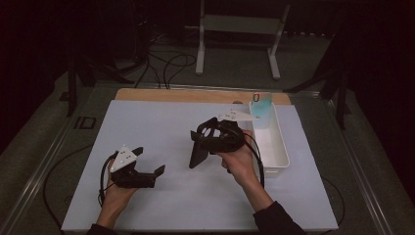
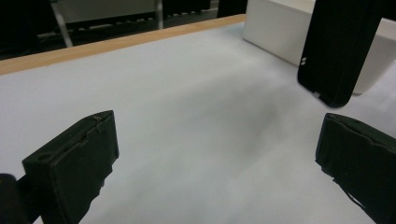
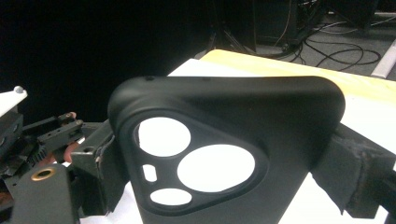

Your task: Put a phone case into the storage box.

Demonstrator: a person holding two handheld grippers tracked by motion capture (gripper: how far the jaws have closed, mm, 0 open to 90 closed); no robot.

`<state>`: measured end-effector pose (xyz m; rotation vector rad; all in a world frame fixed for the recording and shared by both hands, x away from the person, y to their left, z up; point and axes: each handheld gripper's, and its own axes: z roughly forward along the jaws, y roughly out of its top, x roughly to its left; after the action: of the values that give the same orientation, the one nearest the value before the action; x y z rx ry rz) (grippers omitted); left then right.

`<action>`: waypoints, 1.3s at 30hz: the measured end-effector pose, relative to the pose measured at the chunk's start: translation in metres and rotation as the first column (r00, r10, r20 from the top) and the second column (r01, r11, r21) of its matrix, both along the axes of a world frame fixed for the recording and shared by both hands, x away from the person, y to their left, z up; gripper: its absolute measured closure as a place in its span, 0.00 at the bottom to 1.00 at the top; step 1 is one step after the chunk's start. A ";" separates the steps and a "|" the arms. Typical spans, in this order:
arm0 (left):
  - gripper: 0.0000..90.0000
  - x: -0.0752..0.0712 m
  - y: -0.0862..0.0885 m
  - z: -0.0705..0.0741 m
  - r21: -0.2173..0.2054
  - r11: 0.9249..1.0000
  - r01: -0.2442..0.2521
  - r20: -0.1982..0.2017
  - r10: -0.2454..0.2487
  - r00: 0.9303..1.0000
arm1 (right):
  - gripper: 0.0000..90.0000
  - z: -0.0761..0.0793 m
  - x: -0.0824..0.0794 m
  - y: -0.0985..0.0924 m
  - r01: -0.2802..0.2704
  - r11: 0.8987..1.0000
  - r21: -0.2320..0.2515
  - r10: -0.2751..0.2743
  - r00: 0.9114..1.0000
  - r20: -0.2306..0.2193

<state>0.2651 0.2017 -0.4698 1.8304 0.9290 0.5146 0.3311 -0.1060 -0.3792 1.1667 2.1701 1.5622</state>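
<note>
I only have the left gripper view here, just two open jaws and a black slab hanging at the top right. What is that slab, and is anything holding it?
Observer: It is a black phone case, with its camera cutouts facing the right gripper view. The right gripper is clamped across it and holds it off the table.
Operator: What is the white block behind it?
Observer: A long white bin at the table's right side, with a clear blue-tinted cup standing in its far end.
Operator: Where is my left gripper against all that?
Observer: The left gripper sits low at the table's near left, jaws open with nothing between them, pointing toward the case.
</note>
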 end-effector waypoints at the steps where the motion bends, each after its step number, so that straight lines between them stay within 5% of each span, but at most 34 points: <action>1: 0.00 -0.002 0.002 -0.002 0.007 1.000 -0.004 0.008 0.004 1.000 | 0.15 0.000 0.000 0.000 0.002 1.000 -0.001 -0.002 1.000 0.003; 4: 0.00 -0.008 0.009 -0.009 0.043 0.999 -0.020 0.022 0.019 1.000 | 0.15 0.001 0.001 -0.001 0.006 1.000 0.002 -0.006 1.000 0.003; 14: 0.00 -0.021 0.026 -0.019 0.058 0.996 -0.074 0.051 0.071 0.996 | 0.15 0.005 0.003 -0.006 0.032 0.999 -0.019 -0.032 0.999 0.028; 39: 0.00 -0.020 0.039 -0.021 0.005 0.989 -0.150 0.062 0.150 0.987 | 0.15 0.023 0.033 -0.019 0.110 0.992 -0.067 -0.105 0.992 0.075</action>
<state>0.2449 0.2411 -0.4911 1.7518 1.0286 0.6664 0.3640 -0.1248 -0.3564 1.1669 2.0638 1.4481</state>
